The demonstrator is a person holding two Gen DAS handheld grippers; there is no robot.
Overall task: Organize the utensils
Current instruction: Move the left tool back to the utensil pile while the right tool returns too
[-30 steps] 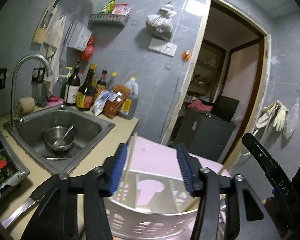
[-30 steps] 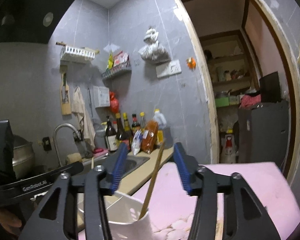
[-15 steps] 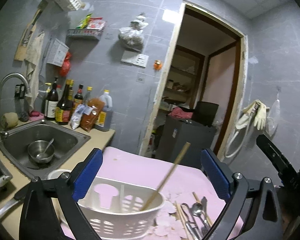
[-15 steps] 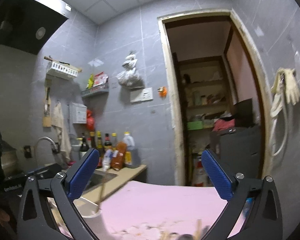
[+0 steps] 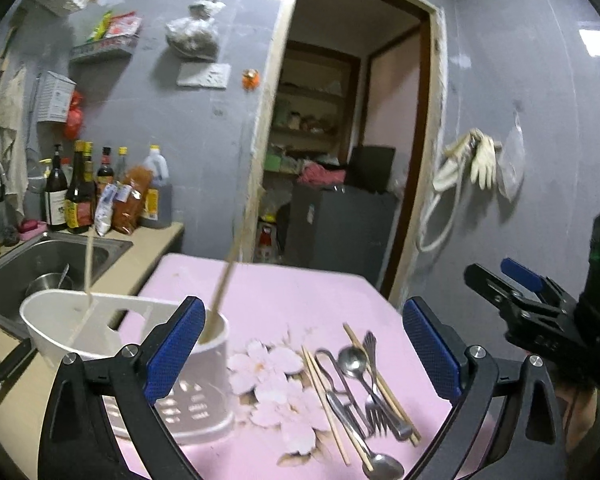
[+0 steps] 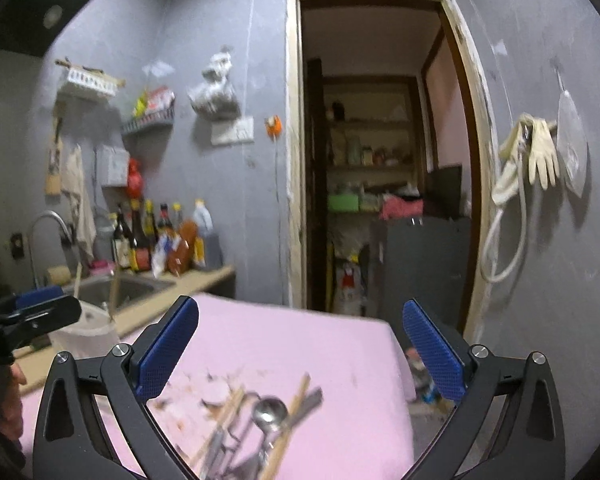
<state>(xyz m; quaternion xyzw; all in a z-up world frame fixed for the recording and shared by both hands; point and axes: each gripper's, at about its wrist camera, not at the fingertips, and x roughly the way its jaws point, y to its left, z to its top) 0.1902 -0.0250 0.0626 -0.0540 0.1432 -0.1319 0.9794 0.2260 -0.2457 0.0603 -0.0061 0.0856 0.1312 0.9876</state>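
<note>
The pink worktop (image 5: 284, 292) carried a white caddy (image 5: 140, 332) already holding two chopsticks (image 5: 224, 276); loose cutlery (image 5: 360, 392) lay beside it, awaiting sorting. Both the left hand-held gripper (image 5: 300, 344) and right hand-held gripper (image 6: 300, 348) had just opened wide, empty, likely for the next pick.

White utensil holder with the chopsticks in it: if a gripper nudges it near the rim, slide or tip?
The white utensil holder looks like thin perforated plastic, so probably light and likely to slide on the smooth pink table cover. Two tall chopsticks lean out of it, so a high push may tip it.
</note>
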